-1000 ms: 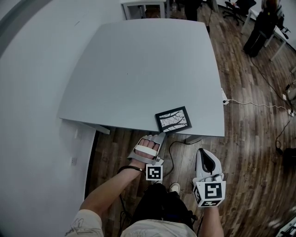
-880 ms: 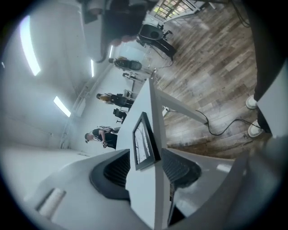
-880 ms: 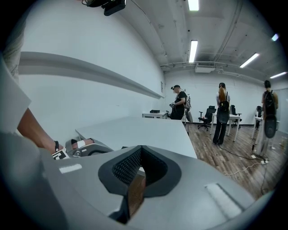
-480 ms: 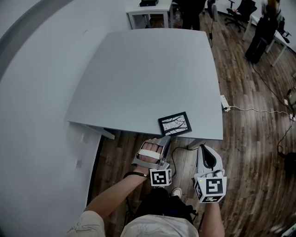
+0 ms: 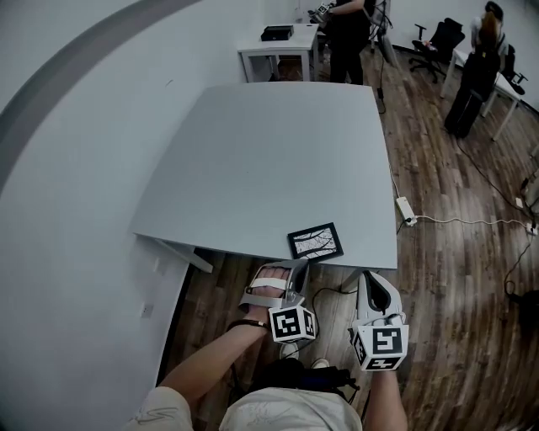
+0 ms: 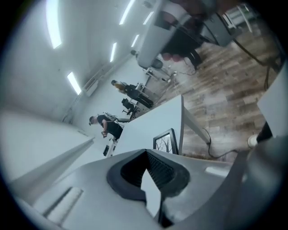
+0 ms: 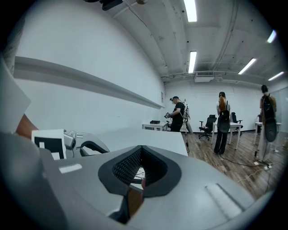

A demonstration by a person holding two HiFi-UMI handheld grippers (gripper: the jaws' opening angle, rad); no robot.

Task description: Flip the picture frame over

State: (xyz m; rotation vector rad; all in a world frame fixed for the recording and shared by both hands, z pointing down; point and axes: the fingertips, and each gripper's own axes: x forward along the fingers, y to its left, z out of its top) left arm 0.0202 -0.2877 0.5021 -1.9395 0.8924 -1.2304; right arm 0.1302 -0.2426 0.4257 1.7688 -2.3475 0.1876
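Observation:
A black picture frame (image 5: 316,242) lies picture side up, showing a white picture with dark branches, near the front edge of the grey table (image 5: 269,160). It shows edge-on in the left gripper view (image 6: 167,141). My left gripper (image 5: 297,269) hangs just below the table's front edge, its tips a little short of the frame, jaws shut on nothing. To its right, my right gripper (image 5: 369,280) is over the wooden floor, also shut and empty. In their own views, the left gripper (image 6: 148,170) and right gripper (image 7: 140,168) show closed jaws with nothing between them.
A pale wall runs along the table's left side. A power strip (image 5: 405,210) with a cable lies on the wood floor at right. Beyond the table are a small white table (image 5: 278,46), office chairs (image 5: 438,38) and standing people (image 5: 349,25).
The head view has pulled back, so the table and frame look smaller and farther. Both grippers stay below the front edge. The frame has not moved on the table.

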